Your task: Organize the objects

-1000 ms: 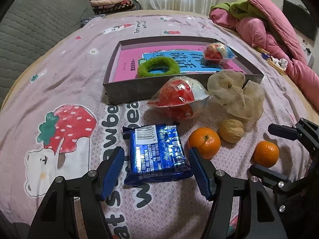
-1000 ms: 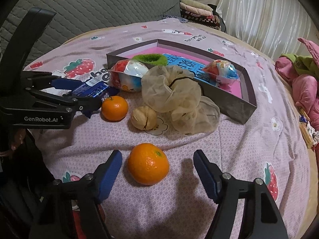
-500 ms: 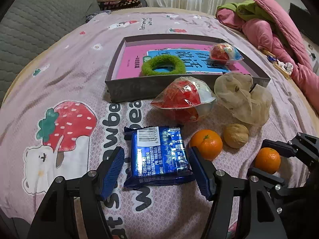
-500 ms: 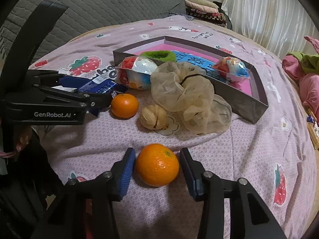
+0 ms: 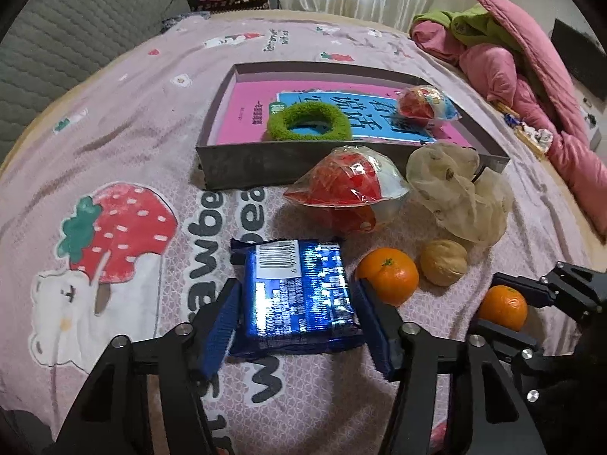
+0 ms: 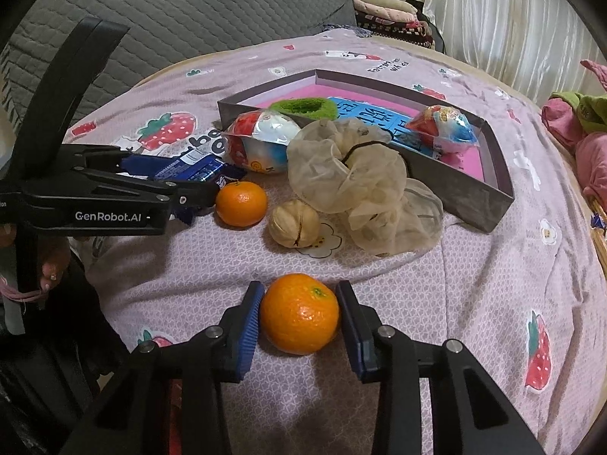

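Taking the grey box (image 5: pixel 242 174) on the strawberry-print bedspread (image 5: pixel 114 159) as the landmark, the blue snack packet (image 5: pixel 299 295) lies flat in front of the box's near wall, toward its left end. The left gripper (image 5: pixel 297 320) straddles this packet, one blue pad along each long side; its jaws are closing, with the packet between them and the pads right at its edges, though a firm squeeze cannot be told.

Just right of the packet, still in front of the box, sits a small orange (image 5: pixel 387 275), touching the gripper's right finger, then a walnut (image 5: pixel 443 262) beside it. Between these and the box wall lie a red-and-white wrapped toy egg (image 5: pixel 351 185) and, further right, a crumpled beige mesh scrunchie (image 5: pixel 461 193) resting against the wall.

Inside the box lie a pink and blue book (image 5: pixel 242 113), a green fuzzy ring (image 5: pixel 308 123) near the front wall, and a second wrapped toy egg (image 5: pixel 425 104) toward the right side.

Farthest right and nearest the viewer, well in front of the box's right corner, a second orange (image 6: pixel 299 313) sits on the bedspread between the pads of the right gripper (image 6: pixel 299 320). Its jaws are closing, both pads at the fruit's sides.
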A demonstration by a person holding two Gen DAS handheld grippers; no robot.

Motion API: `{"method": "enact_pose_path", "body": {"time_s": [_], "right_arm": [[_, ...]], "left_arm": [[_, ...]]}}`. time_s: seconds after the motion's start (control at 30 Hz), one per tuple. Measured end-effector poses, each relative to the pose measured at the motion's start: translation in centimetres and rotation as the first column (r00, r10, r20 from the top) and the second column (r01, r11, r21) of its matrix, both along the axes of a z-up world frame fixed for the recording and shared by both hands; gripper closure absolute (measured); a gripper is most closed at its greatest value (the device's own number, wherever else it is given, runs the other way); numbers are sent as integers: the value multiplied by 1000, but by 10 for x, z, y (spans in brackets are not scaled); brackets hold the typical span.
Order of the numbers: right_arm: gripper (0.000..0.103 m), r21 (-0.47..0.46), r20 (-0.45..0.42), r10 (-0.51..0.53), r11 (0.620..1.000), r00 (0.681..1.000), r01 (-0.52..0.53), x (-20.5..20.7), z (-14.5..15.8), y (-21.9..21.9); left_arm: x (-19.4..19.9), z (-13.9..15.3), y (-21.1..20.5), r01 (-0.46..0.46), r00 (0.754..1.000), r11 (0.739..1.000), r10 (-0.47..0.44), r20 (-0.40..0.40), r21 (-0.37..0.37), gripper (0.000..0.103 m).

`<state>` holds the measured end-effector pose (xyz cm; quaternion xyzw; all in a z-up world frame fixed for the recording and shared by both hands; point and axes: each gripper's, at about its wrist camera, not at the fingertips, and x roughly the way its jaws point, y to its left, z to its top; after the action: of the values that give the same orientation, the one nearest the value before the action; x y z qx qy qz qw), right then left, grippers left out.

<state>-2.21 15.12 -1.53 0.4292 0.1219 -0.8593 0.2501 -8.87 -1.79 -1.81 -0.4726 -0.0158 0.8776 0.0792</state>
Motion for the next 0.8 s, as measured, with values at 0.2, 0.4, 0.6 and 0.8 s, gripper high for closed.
{"method": "enact_pose_path", "body": {"time_s": [0.2,0.4,0.6,0.8], "right_arm": [[64,-28,15,-2,1000,1000,3,-1,1,1],[64,-31,9,-4,1000,1000,5,0,3,2],[64,-38,0,-20,999,1000,20,-1,6,6],[64,-80,0,-30,996,1000,30,-2,10,12]], "left_arm": [[-2,-1,-5,-5,1000,999,5,18,37,46],[-1,2,-6,-12,1000,999,12,19,44,49],[6,11,-2,3,1000,1000,-3,-23,11,49],[13,20,-1,21,997,1000,-22,-73,-14,49]]}}
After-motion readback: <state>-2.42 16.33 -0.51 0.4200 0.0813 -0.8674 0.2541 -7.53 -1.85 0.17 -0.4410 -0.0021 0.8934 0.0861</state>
